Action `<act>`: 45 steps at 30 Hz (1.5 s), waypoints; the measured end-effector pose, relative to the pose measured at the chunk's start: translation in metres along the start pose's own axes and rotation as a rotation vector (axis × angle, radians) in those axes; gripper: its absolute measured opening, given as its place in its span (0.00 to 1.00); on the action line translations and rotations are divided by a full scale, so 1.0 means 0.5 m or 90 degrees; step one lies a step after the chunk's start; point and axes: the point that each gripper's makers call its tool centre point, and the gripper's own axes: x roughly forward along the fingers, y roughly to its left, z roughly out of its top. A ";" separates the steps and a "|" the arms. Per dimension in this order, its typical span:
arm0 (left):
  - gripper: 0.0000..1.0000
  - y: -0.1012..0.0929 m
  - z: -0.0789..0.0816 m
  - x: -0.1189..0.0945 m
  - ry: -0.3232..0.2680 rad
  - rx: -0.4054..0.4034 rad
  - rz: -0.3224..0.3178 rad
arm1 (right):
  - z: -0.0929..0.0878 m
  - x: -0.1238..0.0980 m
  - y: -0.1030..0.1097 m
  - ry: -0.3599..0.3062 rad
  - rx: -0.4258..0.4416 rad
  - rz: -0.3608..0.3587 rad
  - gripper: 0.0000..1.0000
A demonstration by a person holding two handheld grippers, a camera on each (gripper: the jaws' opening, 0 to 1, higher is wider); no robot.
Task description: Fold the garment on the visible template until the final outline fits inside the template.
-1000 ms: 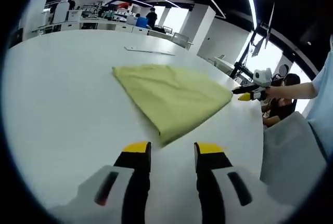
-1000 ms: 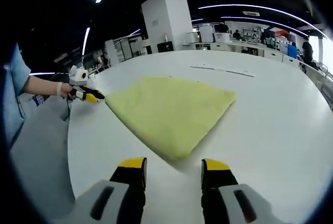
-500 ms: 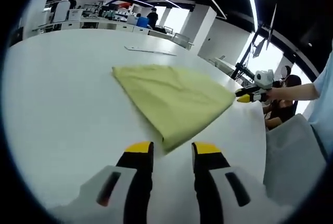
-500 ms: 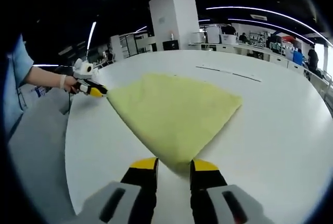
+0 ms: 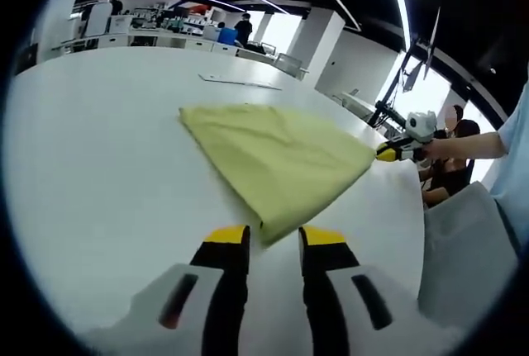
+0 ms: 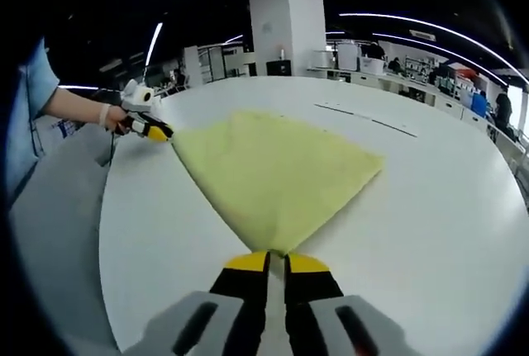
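Table [image 5: 99,166], white and broad, takes up most of both views, running back toward an office floor with desks, pillars and ceiling light strips at 12 o'clock. On it lies the yellow-green garment [image 5: 277,154], folded into a rough triangle; in the right gripper view the same cloth [image 6: 277,178] spreads from the centre down to a point at 6 o'clock. A thin dark line mark [image 5: 238,83] sits on the table beyond the cloth, toward 12 o'clock in the left gripper view.

In the left gripper view, the left gripper [image 5: 274,239] rises from 6 o'clock, its yellow-tipped jaws a little apart with the near corner of the garment lying at the gap between them; whether they grip it cannot be told. At 3 o'clock the right gripper [image 5: 390,154] meets the cloth's far corner, held by a person's hand [image 5: 434,147].

In the right gripper view, the right gripper [image 6: 277,261] has its jaws pressed nearly together on the garment's pointed corner at 6 o'clock. At 9 o'clock the left gripper [image 6: 157,133] touches the cloth's other corner, a blue sleeve [image 6: 21,125] behind it.
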 end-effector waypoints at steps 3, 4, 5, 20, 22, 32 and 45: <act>0.14 -0.001 0.000 -0.001 0.000 -0.001 -0.002 | -0.002 -0.002 -0.002 0.002 -0.007 -0.003 0.00; 0.12 -0.002 0.001 -0.001 -0.002 -0.002 -0.003 | -0.002 -0.002 -0.002 0.003 -0.005 -0.004 0.00; 0.10 -0.003 0.002 -0.001 -0.003 -0.004 -0.003 | -0.002 -0.002 -0.002 0.001 0.000 -0.004 0.00; 0.00 0.004 0.005 -0.008 -0.006 -0.006 0.002 | -0.006 -0.011 -0.005 0.007 -0.003 -0.002 0.00; 0.00 0.002 0.004 -0.010 -0.005 -0.006 0.000 | -0.007 -0.014 -0.004 0.009 0.000 0.000 0.00; 0.00 -0.014 -0.016 -0.025 0.009 -0.008 -0.006 | -0.025 -0.031 0.012 0.012 0.012 0.013 0.00; 0.00 -0.042 -0.051 -0.059 -0.002 -0.025 -0.007 | -0.054 -0.051 0.055 0.018 0.042 0.029 0.00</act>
